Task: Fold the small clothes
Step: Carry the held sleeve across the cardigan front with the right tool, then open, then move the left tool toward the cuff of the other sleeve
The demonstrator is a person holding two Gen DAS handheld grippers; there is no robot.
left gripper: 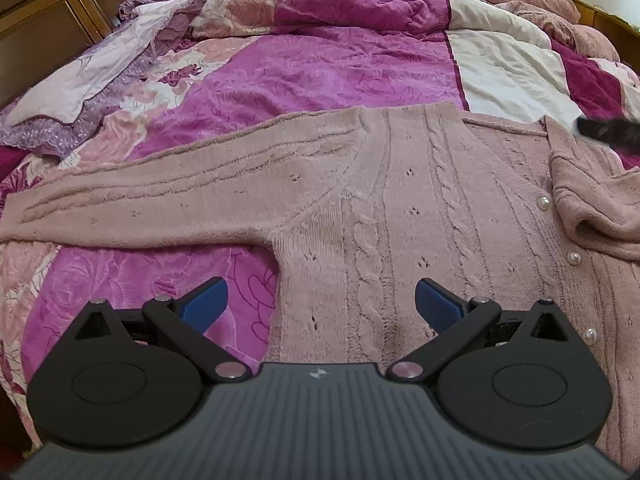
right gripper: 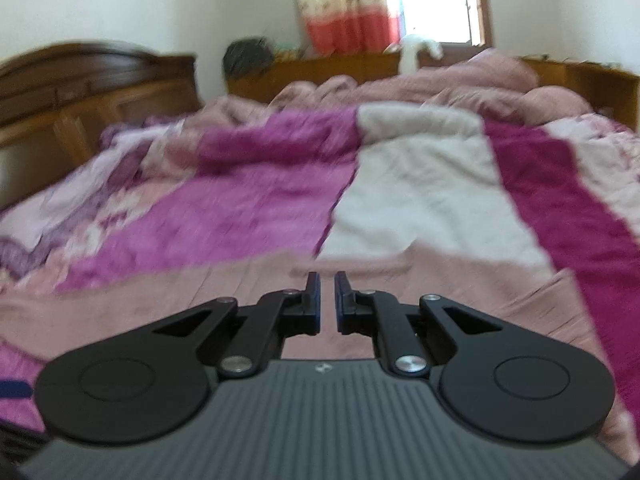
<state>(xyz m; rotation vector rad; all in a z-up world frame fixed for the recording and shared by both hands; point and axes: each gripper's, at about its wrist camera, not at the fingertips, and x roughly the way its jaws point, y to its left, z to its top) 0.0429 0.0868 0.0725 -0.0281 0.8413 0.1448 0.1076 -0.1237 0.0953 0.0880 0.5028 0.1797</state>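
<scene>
Pink cable knit fills our left view: a cardigan (left gripper: 400,208) lies flat on the quilt (left gripper: 312,68), one sleeve (left gripper: 140,204) stretched out straight to the left, pearl buttons (left gripper: 574,257) running down its right side, and a fold of knit bunched beside them. Our left gripper (left gripper: 321,300) hovers over the cardigan's lower left edge with its blue pads (left gripper: 206,300) spread wide and nothing between them. Our right gripper (right gripper: 327,300) has its jaws nearly together, a thin gap showing, and we see nothing held in it. Its view is blurred; the cardigan (right gripper: 160,304) lies below and ahead of it, with the quilt (right gripper: 420,200) beyond. A dark blurred shape (left gripper: 608,132) shows at the far right of the left view; we cannot tell what it is.
</scene>
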